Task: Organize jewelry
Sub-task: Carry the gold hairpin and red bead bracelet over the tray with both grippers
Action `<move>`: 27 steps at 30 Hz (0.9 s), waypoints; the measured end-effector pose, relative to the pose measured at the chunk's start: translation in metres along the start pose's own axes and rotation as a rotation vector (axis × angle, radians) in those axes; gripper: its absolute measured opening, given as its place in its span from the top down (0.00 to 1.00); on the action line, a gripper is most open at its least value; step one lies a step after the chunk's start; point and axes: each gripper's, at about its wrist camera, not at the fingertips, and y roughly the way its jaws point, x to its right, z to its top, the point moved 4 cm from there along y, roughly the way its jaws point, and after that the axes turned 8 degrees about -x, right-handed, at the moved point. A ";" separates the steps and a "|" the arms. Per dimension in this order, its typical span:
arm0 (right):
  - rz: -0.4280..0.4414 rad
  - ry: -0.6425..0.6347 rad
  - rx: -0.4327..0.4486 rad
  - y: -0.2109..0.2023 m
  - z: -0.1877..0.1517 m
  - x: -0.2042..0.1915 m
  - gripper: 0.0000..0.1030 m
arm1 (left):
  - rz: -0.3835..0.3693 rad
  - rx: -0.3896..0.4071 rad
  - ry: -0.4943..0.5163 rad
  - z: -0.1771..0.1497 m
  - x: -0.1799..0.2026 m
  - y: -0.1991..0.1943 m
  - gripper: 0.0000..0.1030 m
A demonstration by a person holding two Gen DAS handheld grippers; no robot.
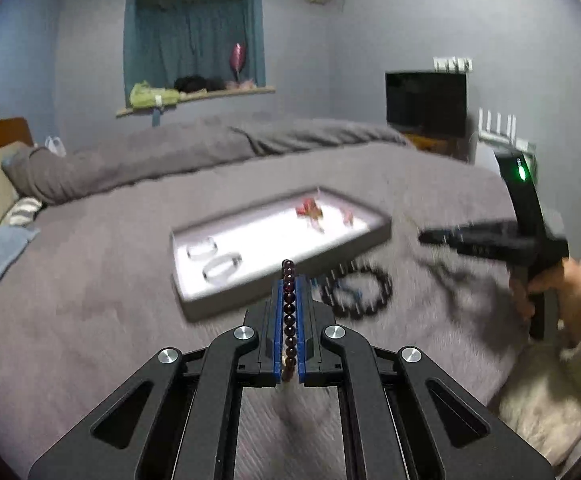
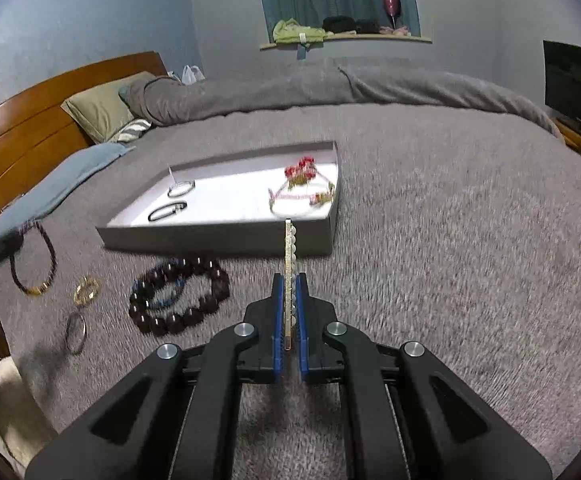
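Note:
My left gripper (image 1: 289, 282) is shut on a dark red bead bracelet (image 1: 288, 316), seen edge-on between the blue pads, above the bed and in front of the tray. The same bracelet (image 2: 48, 252) hangs at the left edge of the right wrist view. My right gripper (image 2: 289, 280) is shut on a pale, gold-edged bead bracelet (image 2: 289, 244), just short of the tray's near wall. A grey tray (image 2: 218, 236) with a white floor holds two bangles (image 2: 181, 188) on the left and red bead jewelry (image 2: 300, 174) on the right. In the left wrist view the right gripper (image 1: 426, 236) is blurred, right of the tray (image 1: 210, 304).
On the grey bedspread in front of the tray lie a large dark bead bracelet (image 2: 178, 296) around a blue one (image 2: 166, 298), a gold bracelet (image 2: 86, 290) and a thin bangle (image 2: 75, 332). A hand (image 1: 546, 288) in a cream sleeve holds the right gripper. Pillows and a wooden headboard (image 2: 30, 120) are at the left.

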 end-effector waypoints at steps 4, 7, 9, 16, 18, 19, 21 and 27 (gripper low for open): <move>-0.019 -0.026 0.026 0.000 0.023 -0.004 0.94 | -0.016 0.042 -0.029 0.036 -0.012 0.009 0.94; -0.035 -0.048 0.046 0.002 0.043 -0.007 0.94 | -0.036 0.063 -0.049 0.060 -0.016 0.025 0.94; -0.036 -0.056 0.050 0.006 0.057 -0.010 0.94 | -0.027 0.070 -0.050 0.071 -0.017 0.038 0.94; 0.007 -0.055 -0.062 0.050 0.090 -0.014 0.94 | -0.051 -0.014 -0.186 0.072 -0.042 0.100 0.94; 0.009 -0.055 -0.119 0.068 0.088 -0.014 0.94 | -0.070 -0.065 -0.226 0.063 -0.052 0.114 0.94; 0.014 -0.046 -0.134 0.074 0.086 -0.013 0.94 | -0.078 -0.103 -0.253 0.055 -0.059 0.123 0.94; 0.034 -0.012 -0.158 0.082 0.079 -0.007 0.94 | -0.082 -0.160 -0.300 0.043 -0.072 0.134 0.94; 0.042 0.031 -0.164 0.088 0.073 0.004 0.94 | -0.055 -0.249 -0.368 0.020 -0.097 0.150 0.94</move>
